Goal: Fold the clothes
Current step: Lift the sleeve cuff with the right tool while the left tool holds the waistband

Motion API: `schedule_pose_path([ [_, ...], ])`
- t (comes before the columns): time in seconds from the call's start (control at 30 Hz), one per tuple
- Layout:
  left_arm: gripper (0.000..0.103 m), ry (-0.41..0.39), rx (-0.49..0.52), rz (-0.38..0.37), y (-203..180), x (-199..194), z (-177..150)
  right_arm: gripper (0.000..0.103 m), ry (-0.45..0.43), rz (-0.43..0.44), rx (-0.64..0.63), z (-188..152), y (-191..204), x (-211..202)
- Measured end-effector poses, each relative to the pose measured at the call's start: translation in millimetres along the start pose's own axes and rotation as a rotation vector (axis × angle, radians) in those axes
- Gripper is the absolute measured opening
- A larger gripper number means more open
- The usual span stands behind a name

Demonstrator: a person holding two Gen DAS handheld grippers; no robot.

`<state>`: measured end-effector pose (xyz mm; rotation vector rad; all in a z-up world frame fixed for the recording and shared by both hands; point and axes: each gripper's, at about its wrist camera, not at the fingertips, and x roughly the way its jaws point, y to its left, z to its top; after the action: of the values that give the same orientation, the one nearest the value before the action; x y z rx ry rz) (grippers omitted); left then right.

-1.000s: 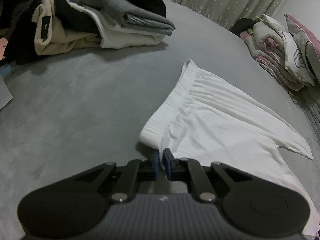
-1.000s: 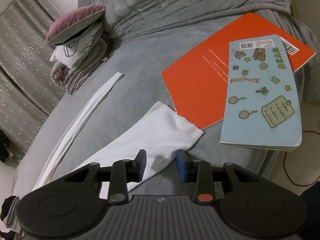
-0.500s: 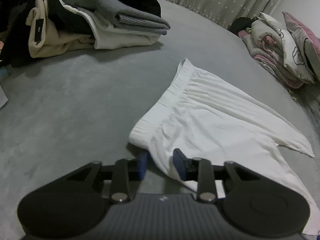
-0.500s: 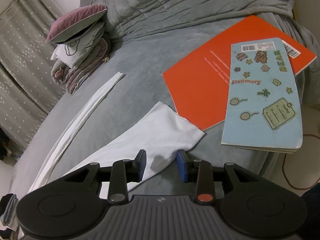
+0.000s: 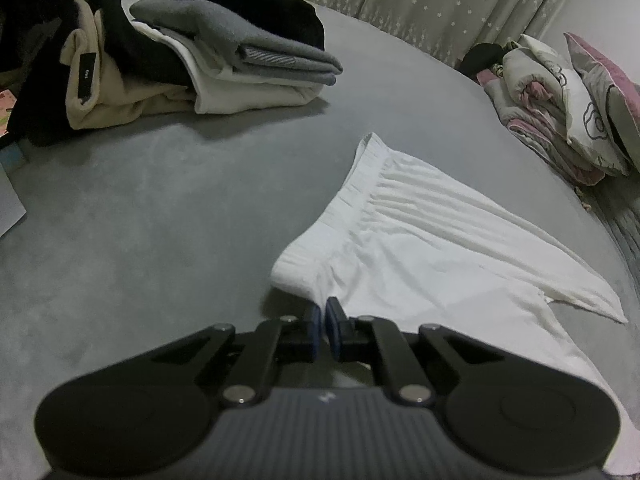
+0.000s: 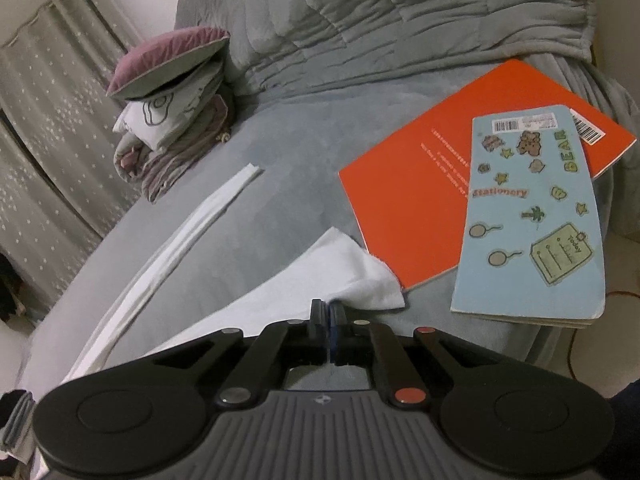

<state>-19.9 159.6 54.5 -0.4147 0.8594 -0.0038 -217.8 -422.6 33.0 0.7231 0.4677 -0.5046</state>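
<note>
Right now I have both tools down on the white garment [image 5: 420, 248], which lies spread flat on the grey bed [image 5: 160, 220]. My left tool [image 5: 323, 312] is pinched on the near corner of the gathered waistband, its jaws having just closed the last bit with the cloth between them. My right tool [image 6: 329, 310] has its jaws just brought together too, clamped on the near edge of the garment's leg end [image 6: 352, 276], and the fabric puckers up at the pads.

From the left wrist view, the bed's surface is a soft, velvety grey with faint brush marks. A stack of folded clothes [image 5: 224, 56], in black, grey, white and cream, sits well apart from the garment at the far left. A pile of folded bedding with a pink-edged pillow [image 5: 568, 112] rests at the far right edge of the bed. Behind it all hangs a pale curtain [image 5: 460, 4] dotted with small stars.

From the right wrist view, a rumpled grey quilt [image 6: 400, 24] is heaped at the far end of the bed. An orange notebook [image 6: 416, 208] lies just beside the garment's leg end, and a light blue stationery book [image 6: 532, 216] lies partly on top of it. A thin reddish cable [image 6: 576, 344] shows off the bed's right side
</note>
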Motion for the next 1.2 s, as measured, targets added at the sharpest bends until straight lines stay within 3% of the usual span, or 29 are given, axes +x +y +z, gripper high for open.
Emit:
schedule_pose_path([
  [0.2,0.005,-0.016,-0.018,-0.015,2.3,-7.1,3.2,0.005,-0.064,0.010,-0.018,1.9,4.5,-8.0],
  [0.63,0.005,-0.020,-0.024,-0.015,1.4,-7.9,2.7,0.005,-0.087,0.018,-0.032,4.9,6.0,-11.3],
  [1.2,0.005,-0.114,-0.025,-0.029,-17.2,-7.6,29.8,0.005,-0.163,0.034,-0.078,34.3,39.0,-1.1],
])
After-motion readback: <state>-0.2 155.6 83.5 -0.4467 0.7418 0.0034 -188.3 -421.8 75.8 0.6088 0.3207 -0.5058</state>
